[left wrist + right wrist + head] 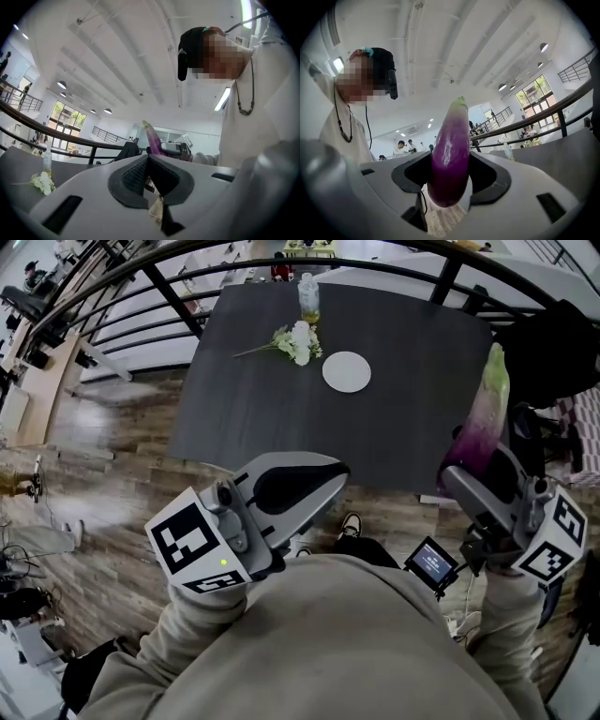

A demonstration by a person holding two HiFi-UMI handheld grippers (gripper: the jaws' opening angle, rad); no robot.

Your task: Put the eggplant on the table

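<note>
A purple eggplant [482,420] with a pale green tip stands upright between the jaws of my right gripper [466,472], which is shut on its lower part. It hangs just off the near right corner of the dark table [253,409]. In the right gripper view the eggplant [451,152] fills the gap between the dark pads, tip up. My left gripper [330,476] is held in front of the table's near edge, its jaws closed together with nothing in them. From the left gripper view the eggplant [153,139] shows beyond the closed jaw tips [149,157].
On the far half of the table lie a white plate [347,371], a bunch of white flowers [295,341] and a small bottle [308,298]. A black railing [141,273] curves behind the table. A dark bulky object [553,352] sits at the right. Wooden floor lies below.
</note>
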